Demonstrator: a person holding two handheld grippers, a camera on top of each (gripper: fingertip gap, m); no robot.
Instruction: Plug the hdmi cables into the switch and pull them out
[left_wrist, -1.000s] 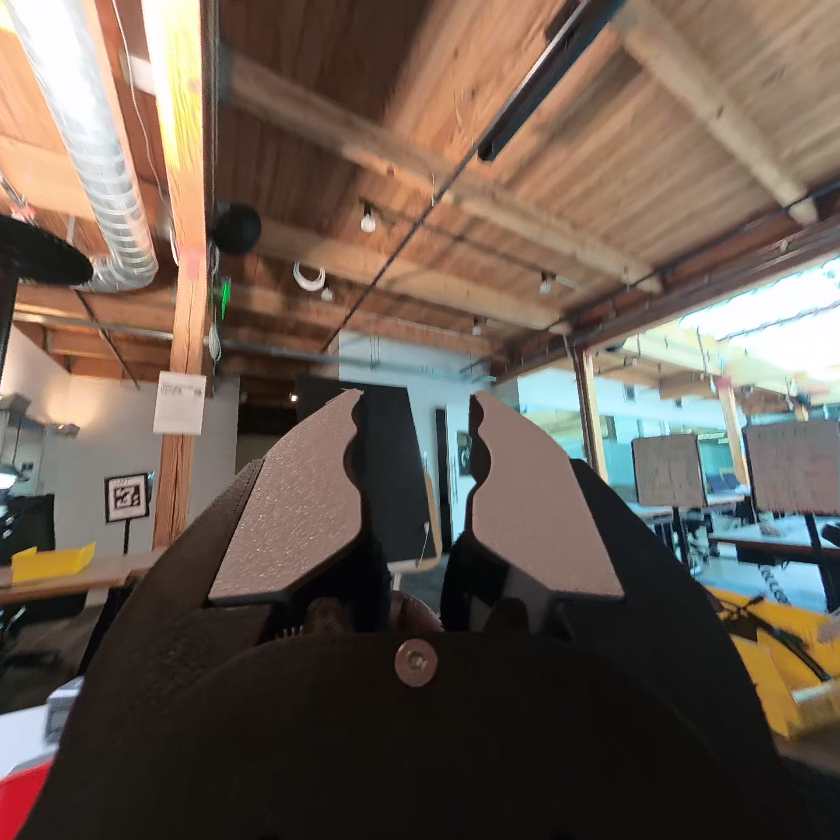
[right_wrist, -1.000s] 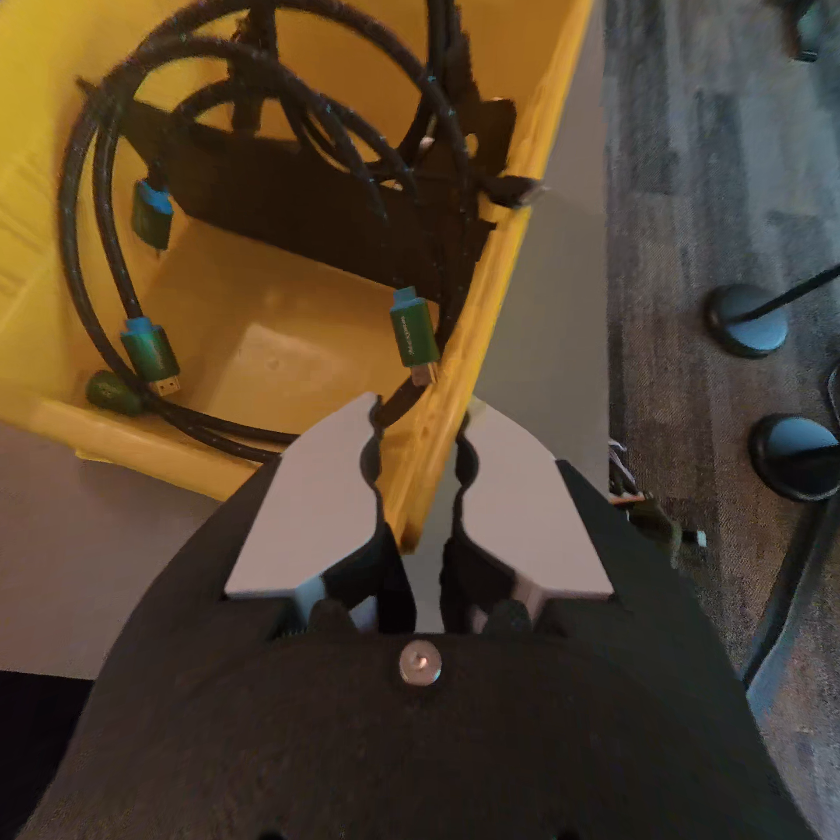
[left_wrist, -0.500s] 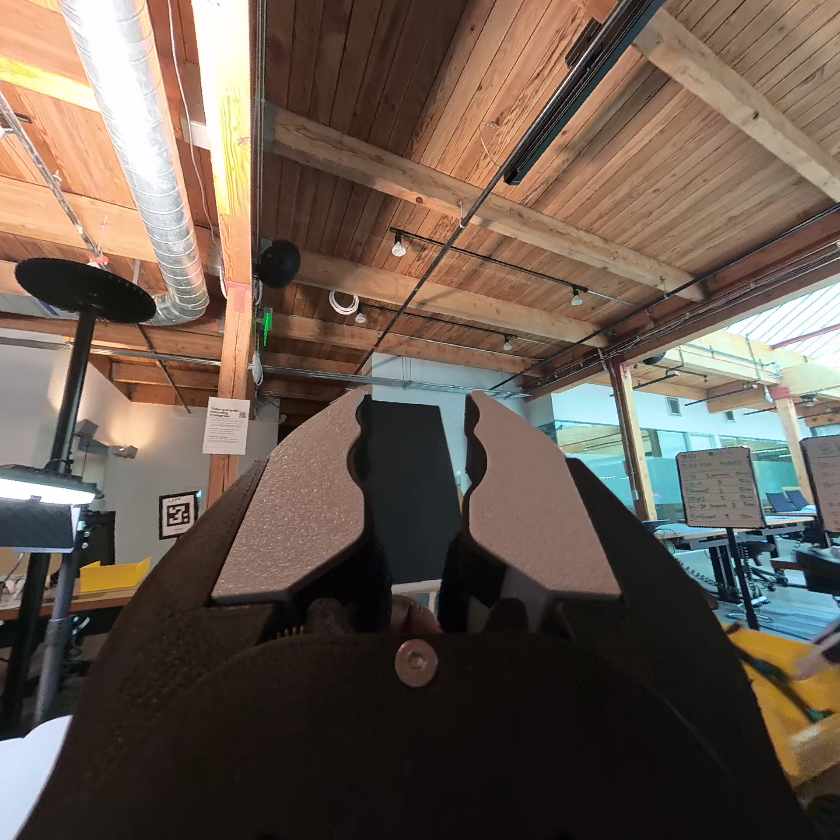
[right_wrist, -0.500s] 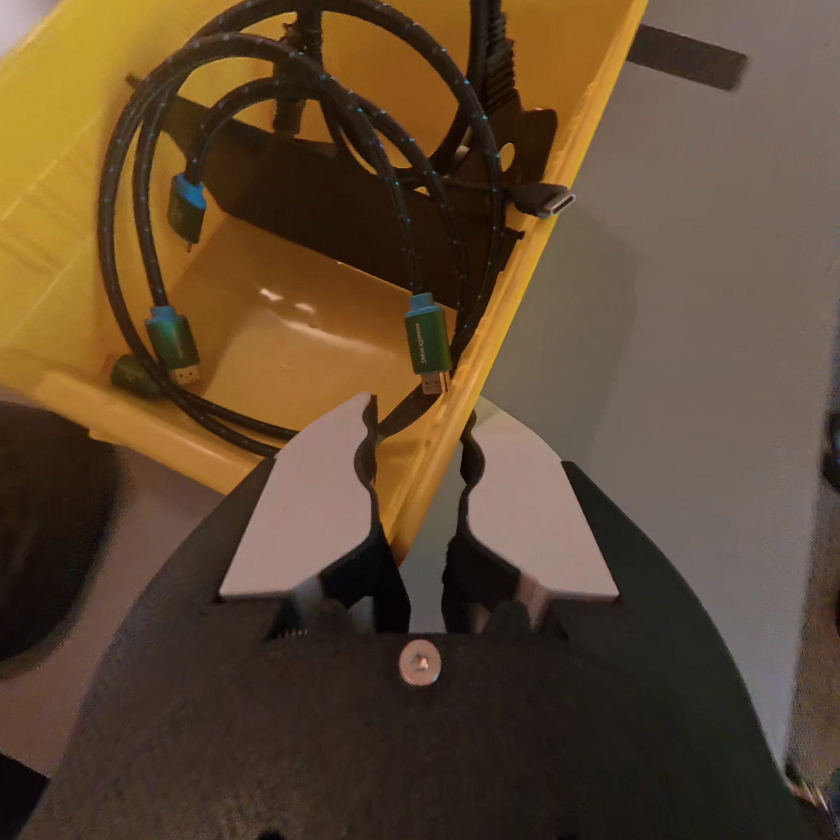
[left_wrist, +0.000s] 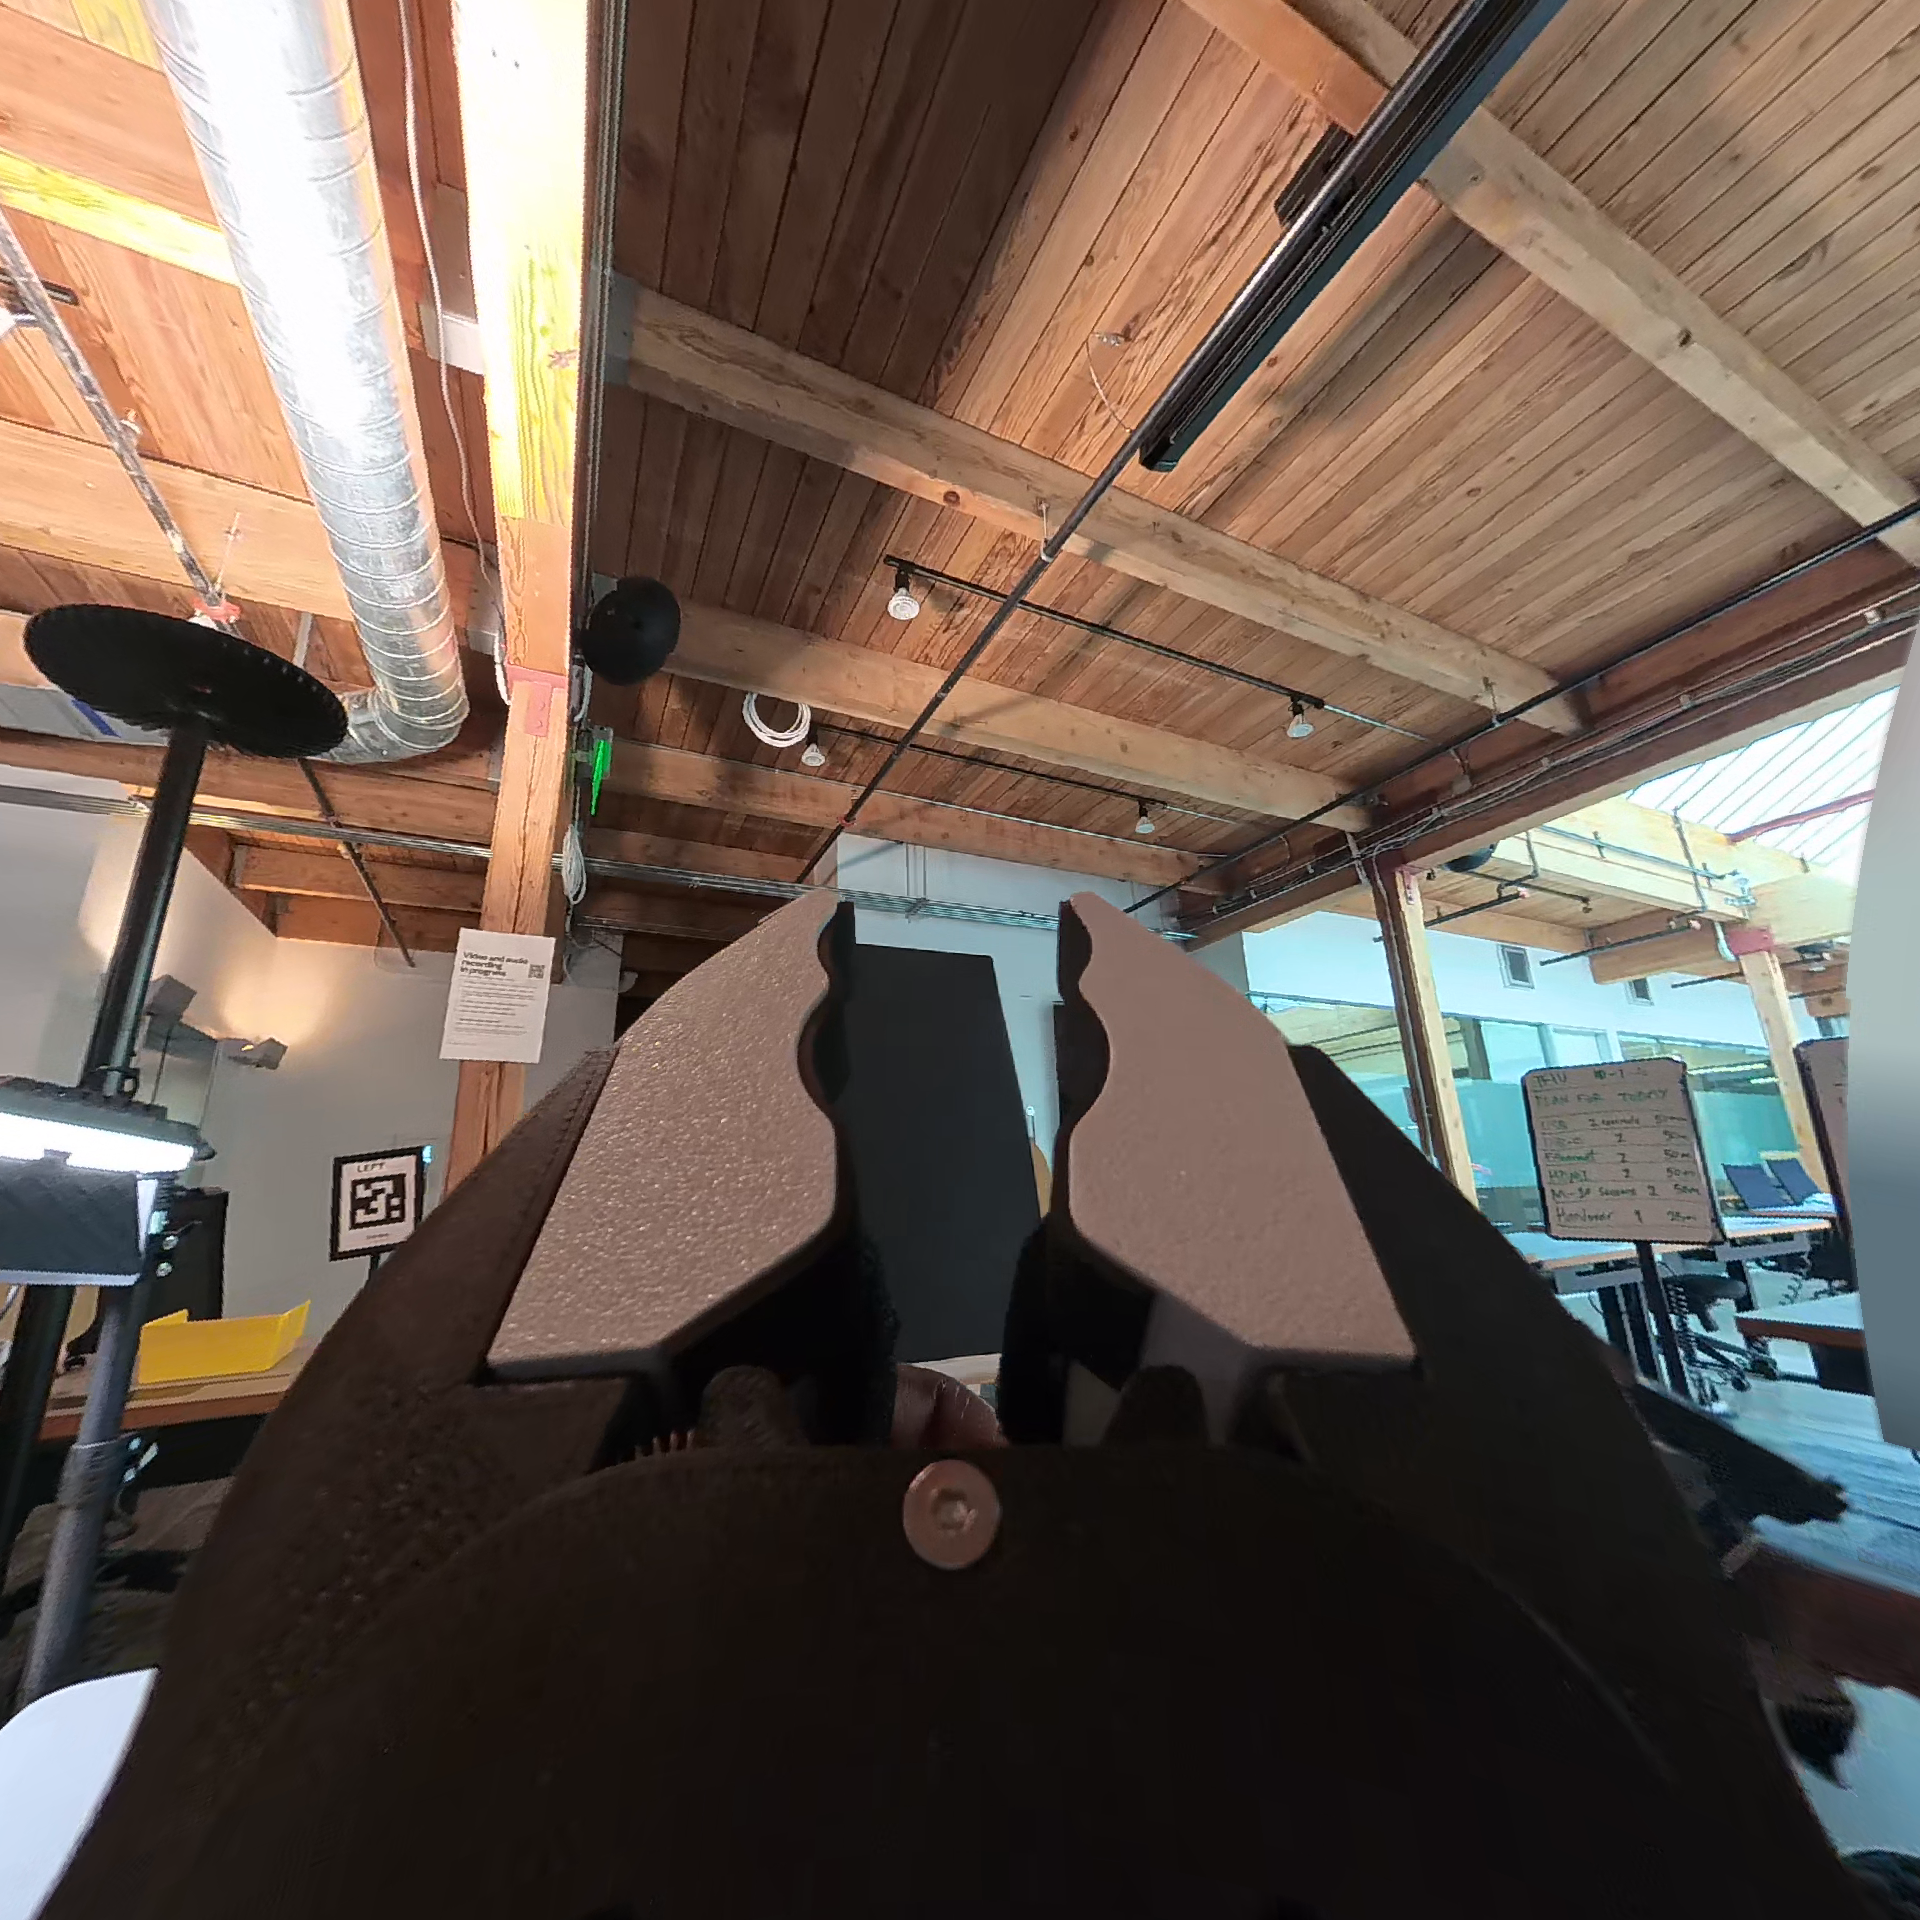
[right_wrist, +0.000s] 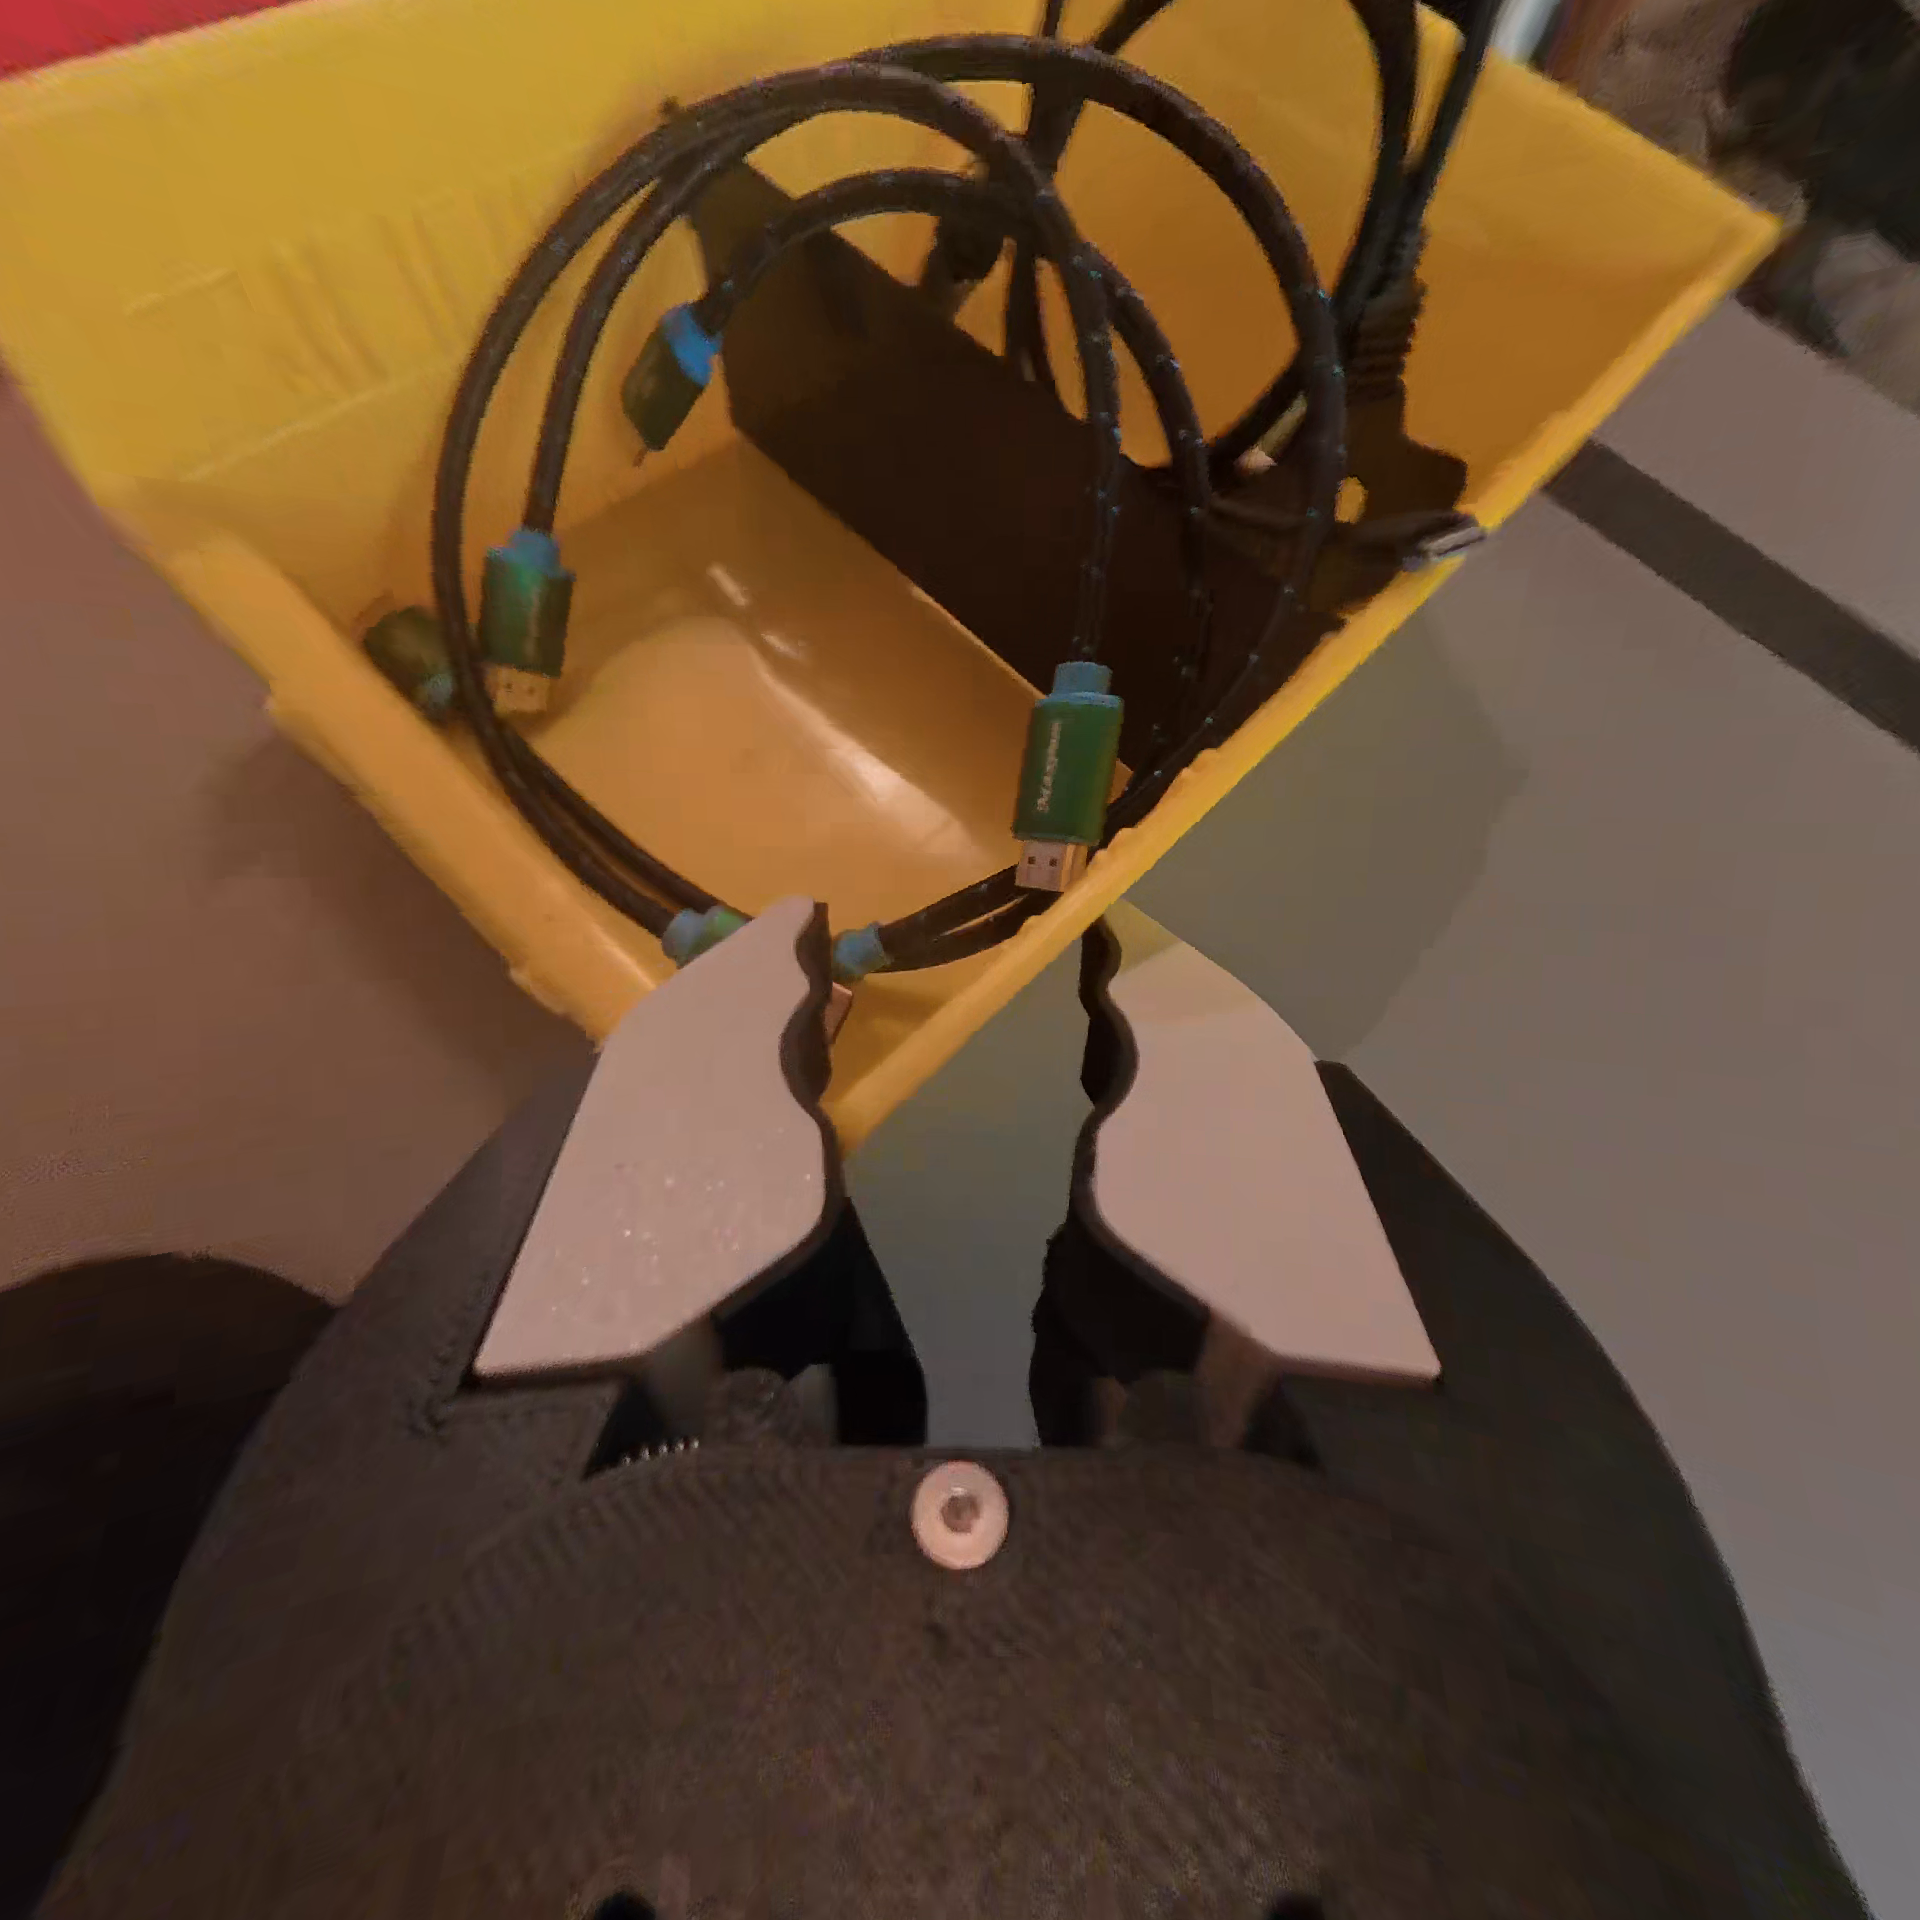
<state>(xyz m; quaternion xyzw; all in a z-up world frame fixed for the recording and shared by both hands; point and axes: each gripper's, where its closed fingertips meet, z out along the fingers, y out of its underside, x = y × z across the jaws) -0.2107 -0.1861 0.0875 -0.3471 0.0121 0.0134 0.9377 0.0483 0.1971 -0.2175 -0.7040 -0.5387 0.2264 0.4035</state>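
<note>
Left wrist view: left gripper (left_wrist: 956, 920) tilted upward, jaws apart, nothing between them. Beyond the tips, a dark upright panel (left_wrist: 925, 1122). Wooden ceiling (left_wrist: 1039, 312) across the top, silver duct (left_wrist: 312, 343) at 11 o'clock, yellow tray (left_wrist: 223, 1342) on a far desk at 9 o'clock, whiteboard (left_wrist: 1616, 1148) at 3 o'clock. No cables or switch visible here.

Right wrist view: right gripper (right_wrist: 951, 930) pointed down over the near corner of a yellow bin (right_wrist: 260, 239), jaws apart, gripping nothing. Black braided hdmi cables (right_wrist: 1101, 343) coiled inside the bin from 12 to 6 o'clock. One green plug (right_wrist: 1065, 779) at 1 o'clock from the tips, near the bin's right wall; another green plug (right_wrist: 525, 623) at 10 o'clock. Black box (right_wrist: 935, 436), presumably the switch, deeper in the bin at 12 o'clock. Bin resting on a grey table (right_wrist: 1507, 935).
</note>
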